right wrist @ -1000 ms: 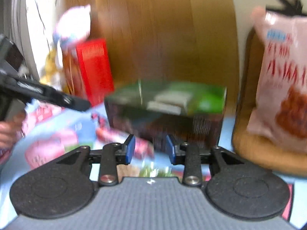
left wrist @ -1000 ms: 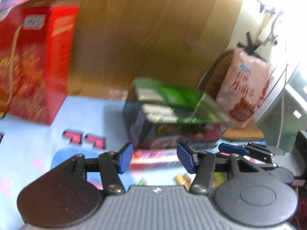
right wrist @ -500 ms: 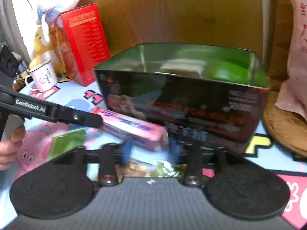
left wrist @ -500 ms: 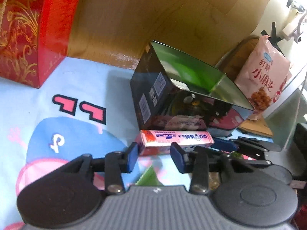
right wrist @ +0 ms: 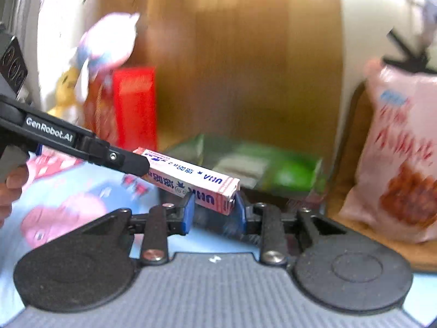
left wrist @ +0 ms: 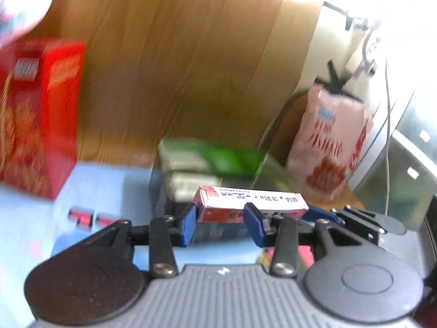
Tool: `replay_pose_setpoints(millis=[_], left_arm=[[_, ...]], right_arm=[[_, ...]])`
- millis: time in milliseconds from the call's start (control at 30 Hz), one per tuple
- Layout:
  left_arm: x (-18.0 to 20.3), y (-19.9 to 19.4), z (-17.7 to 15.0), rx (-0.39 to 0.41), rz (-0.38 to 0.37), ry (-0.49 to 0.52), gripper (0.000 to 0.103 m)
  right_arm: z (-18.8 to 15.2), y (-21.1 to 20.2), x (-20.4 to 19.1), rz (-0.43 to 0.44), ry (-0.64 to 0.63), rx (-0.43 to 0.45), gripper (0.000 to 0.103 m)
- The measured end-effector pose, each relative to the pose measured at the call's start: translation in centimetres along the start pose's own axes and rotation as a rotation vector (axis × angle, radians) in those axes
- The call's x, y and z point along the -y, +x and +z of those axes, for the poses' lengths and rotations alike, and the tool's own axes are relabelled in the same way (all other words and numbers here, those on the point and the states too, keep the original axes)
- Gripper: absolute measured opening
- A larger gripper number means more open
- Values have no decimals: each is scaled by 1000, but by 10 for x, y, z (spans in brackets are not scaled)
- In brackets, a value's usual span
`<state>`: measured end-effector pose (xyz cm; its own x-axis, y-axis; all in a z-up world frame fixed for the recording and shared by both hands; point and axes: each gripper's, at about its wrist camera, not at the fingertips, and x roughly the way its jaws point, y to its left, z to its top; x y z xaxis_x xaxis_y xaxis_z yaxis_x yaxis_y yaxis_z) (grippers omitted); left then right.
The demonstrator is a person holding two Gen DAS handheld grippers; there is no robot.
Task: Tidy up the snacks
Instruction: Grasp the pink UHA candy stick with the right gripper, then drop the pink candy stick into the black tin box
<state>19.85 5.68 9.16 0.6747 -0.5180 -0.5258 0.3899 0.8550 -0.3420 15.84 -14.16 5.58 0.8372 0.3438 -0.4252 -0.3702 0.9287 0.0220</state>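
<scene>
A long pink and white snack box (left wrist: pixel 250 203) is held in the air by both grippers, one at each end. My left gripper (left wrist: pixel 222 225) is shut on its left end. My right gripper (right wrist: pixel 213 210) is shut on its other end (right wrist: pixel 191 181). The left gripper's finger (right wrist: pixel 109 155) shows in the right wrist view, clamped on the far end. Behind and below stands a dark open box with a green inside (left wrist: pixel 215 161), also in the right wrist view (right wrist: pixel 259 169), with flat packets in it.
A tall red box (left wrist: pixel 38 120) stands at the back left against a wooden panel (left wrist: pixel 177 68). A pink snack bag (right wrist: pixel 401 153) leans on a wooden chair at the right. A plush toy (right wrist: pixel 106 43) sits above the red box. The tablecloth (right wrist: pixel 68 205) is light blue with cartoon prints.
The pink box lay on the cloth in front of the dark box. Both grippers have closed on its ends and lifted it up. The views have tilted upward.
</scene>
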Motion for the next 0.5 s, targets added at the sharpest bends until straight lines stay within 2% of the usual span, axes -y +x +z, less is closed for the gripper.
replay_pose_setpoints(millis=[100, 233, 300, 333, 400, 500], left_arm=[[13, 24, 16, 18, 8, 13, 39], [20, 70, 25, -30, 31, 4, 37], [19, 90, 25, -54, 40, 5, 38], [18, 95, 23, -55, 53, 4, 42], [17, 101, 22, -57, 73, 3, 44], [14, 90, 21, -47, 45, 3, 44]], right_arm=[[10, 6, 17, -49, 13, 37, 34], [14, 31, 40, -118, 13, 20, 34], [15, 43, 49, -136, 23, 0, 39], [14, 47, 50, -145, 25, -3, 40], [12, 53, 53, -173, 19, 0, 55], [8, 46, 57, -189, 49, 32, 56]])
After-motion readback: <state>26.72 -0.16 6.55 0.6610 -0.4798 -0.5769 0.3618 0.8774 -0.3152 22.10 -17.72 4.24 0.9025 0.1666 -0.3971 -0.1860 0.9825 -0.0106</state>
